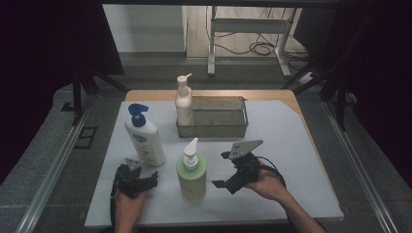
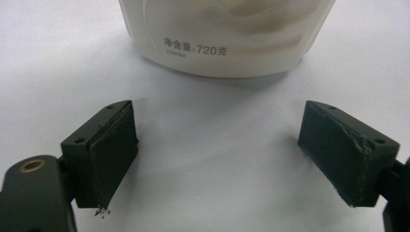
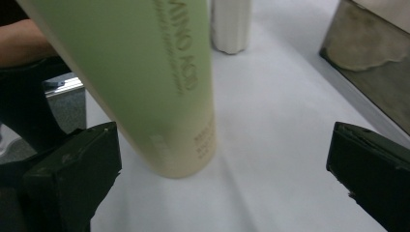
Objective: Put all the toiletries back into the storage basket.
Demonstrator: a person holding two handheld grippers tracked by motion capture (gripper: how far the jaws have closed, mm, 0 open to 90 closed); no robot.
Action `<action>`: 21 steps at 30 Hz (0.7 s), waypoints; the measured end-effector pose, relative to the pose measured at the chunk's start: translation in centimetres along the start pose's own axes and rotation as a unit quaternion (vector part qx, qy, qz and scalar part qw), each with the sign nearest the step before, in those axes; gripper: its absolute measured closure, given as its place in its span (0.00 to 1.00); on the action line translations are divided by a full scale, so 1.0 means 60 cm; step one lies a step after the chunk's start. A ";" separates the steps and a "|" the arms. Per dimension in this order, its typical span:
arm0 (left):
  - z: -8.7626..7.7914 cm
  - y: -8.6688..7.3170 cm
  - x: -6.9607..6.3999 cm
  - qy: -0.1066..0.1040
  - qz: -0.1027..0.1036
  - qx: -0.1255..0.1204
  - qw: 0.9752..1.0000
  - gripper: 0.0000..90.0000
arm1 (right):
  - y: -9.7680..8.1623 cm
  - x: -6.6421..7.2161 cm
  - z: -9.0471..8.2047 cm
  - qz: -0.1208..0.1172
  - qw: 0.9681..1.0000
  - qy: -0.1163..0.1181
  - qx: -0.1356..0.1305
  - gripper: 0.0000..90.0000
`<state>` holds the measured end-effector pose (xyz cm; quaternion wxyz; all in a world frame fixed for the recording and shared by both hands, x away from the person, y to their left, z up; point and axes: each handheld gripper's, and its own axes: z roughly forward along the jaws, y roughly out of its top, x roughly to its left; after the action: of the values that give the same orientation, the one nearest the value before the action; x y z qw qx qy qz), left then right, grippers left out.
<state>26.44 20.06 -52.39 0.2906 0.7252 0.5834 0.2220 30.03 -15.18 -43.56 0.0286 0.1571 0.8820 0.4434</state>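
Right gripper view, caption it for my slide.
Open right gripper faces the green pump bottle on the white mat.

Pale green plastic pump bottle: smooth, semi-gloss, w/ white plastic pump. White plastic bottle w/ blue pump head: glossy, smooth; base in the left gripper view has printed text. Slim cream plastic pump bottle: smooth, soft sheen. Grey rectangular metal basket: dull, mottled finish. White table cover: matt, smooth, sheet-like. Light wooden tabletop edge: matt. Left gripper & right gripper: black matt plastic; pads look rubbery, edges rough & chipped.
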 end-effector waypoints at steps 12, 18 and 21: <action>0.000 0.000 -0.001 0.000 -0.002 0.000 1.000 0.15 | 0.024 0.027 0.027 -0.024 0.999 0.023 -0.009 0.00; 0.000 0.000 0.000 -0.001 -0.003 0.000 1.000 0.15 | 0.036 0.038 0.041 -0.034 0.999 0.030 -0.013 0.00; 0.000 0.000 0.000 -0.001 -0.002 0.000 1.000 0.15 | 0.040 0.043 0.049 -0.038 0.999 0.033 -0.015 0.00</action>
<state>26.44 20.04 -52.40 0.2917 0.7239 0.5848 0.2212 28.77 -10.80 -43.21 0.0188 0.1081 0.8808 0.4605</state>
